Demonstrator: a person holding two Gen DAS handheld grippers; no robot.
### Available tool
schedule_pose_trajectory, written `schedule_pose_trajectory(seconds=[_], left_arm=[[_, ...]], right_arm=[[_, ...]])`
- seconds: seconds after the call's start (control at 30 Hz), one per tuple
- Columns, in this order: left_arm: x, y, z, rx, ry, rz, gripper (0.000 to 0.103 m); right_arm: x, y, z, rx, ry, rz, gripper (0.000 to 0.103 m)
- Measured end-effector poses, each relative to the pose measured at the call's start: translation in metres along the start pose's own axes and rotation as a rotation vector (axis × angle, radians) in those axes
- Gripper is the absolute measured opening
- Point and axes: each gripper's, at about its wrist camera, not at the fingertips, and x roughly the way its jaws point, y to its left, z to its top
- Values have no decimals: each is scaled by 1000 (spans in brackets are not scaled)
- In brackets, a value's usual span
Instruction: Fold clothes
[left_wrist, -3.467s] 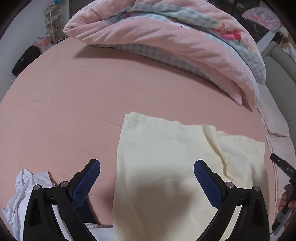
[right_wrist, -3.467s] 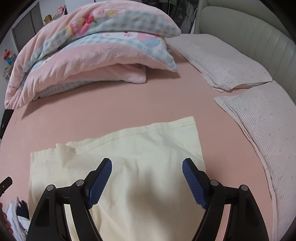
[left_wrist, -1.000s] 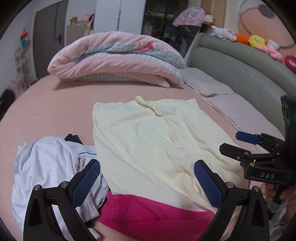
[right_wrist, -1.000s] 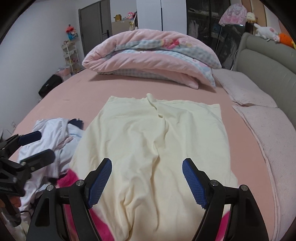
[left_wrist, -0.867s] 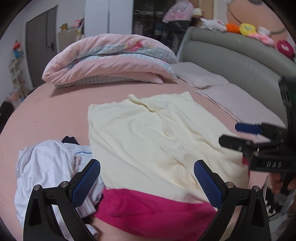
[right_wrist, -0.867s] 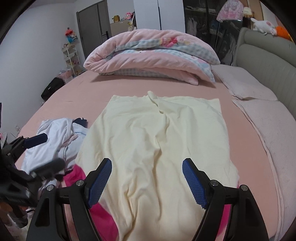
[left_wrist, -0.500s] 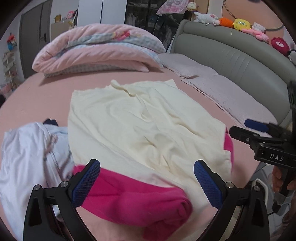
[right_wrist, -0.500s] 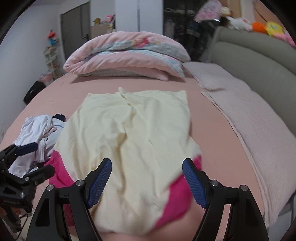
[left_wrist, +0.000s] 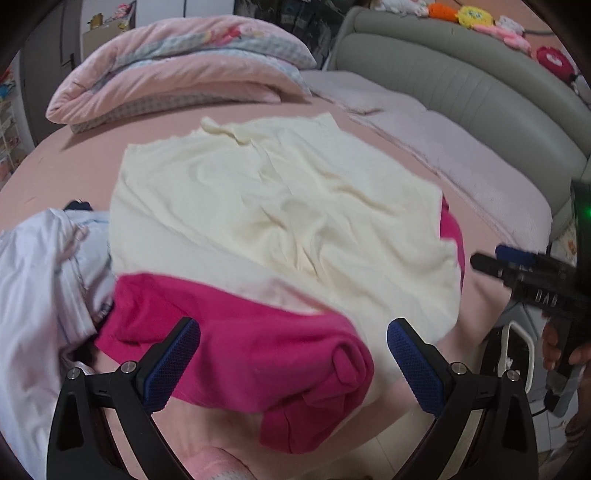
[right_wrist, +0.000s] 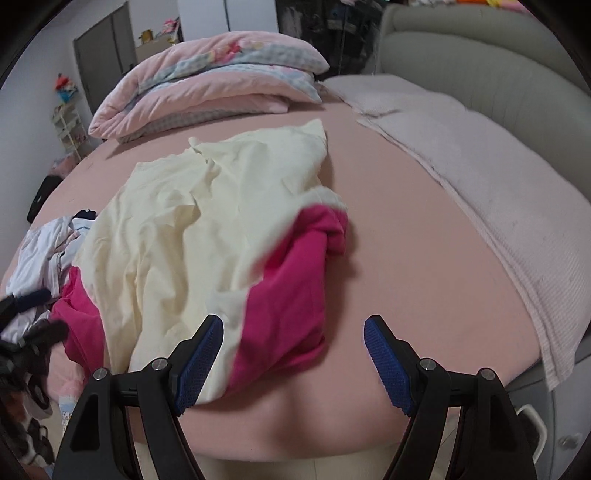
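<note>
No fold is yet seen in the pale cream-yellow cotton garment (left_wrist: 280, 206), which is spread wrinkled and roughly flat across the middle of the pink-sheeted bed (right_wrist: 406, 258), its near hem draped over a crumpled magenta knit garment (left_wrist: 258, 354) that bulges out beneath it at the near edge of the mattress. The step in hand is judged to be the approach for a first grasp, with both tools held back from the near edge of the bed. The next move is judged to call for the near hem or corners of the cream garment to be pinched free of the magenta one, so that only one layer is lifted and carried toward the far edge. The left gripper (left_wrist: 293, 363) is seen with its blue-padded jaws spread wide; nothing is held or touched, and the magenta bundle lies below the gap. The right gripper (right_wrist: 293, 363) is likewise spread wide and empty, above the near right corner where cream and magenta cloth overlap. A heap of white and pale-striped laundry (left_wrist: 40, 280) lies just beside the cream garment on the left, and a folded pink and blue-checked quilt (right_wrist: 207, 81) is piled well apart at the far side.
</note>
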Motion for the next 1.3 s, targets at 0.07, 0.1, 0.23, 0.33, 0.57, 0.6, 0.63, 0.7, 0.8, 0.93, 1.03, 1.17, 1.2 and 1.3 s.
schedule_pose_trajectory(seconds=[0.07,0.1,0.23,0.33,0.57,0.6,0.63,0.7,0.8,0.93,1.03,1.17,1.2,1.3], left_arm=[[9,-8,-6,34,27,13,103],[12,-12,-8,54,34,25,103],[17,-22,-12,115,35,74,103],[22,-17,-14,94,57,74,103],[62,18,-36,-144,224,-58,102],[64,19,-38,-155,232,-65,103],[63,17,-38,-146,228,-60,103],[65,13,-37,-127,234,-40,103],[67,8,-38,-106,239,-19,103],[65,7,-39,-107,230,-17,103],[64,0,-43,-72,217,11,103],[61,-4,-43,-51,210,17,103],[60,-4,-43,-49,208,16,103],[56,-6,-42,-35,198,17,102]], right_arm=[[3,-2,-2,-5,-1,-11,79],[5,-2,-3,-5,2,-19,79],[15,-7,-9,30,16,37,79],[24,-4,-16,-3,23,13,79],[32,-14,-25,8,24,75,79],[33,-17,-26,15,26,81,79],[34,-19,-26,21,28,87,79],[35,-24,-28,39,28,110,79],[37,-26,-29,25,28,115,79],[39,-19,-33,-29,28,91,79],[40,-17,-36,-62,26,85,79],[45,-14,-40,-90,23,77,79],[48,-12,-41,-100,24,70,79],[56,-5,-43,-135,27,60,79]])
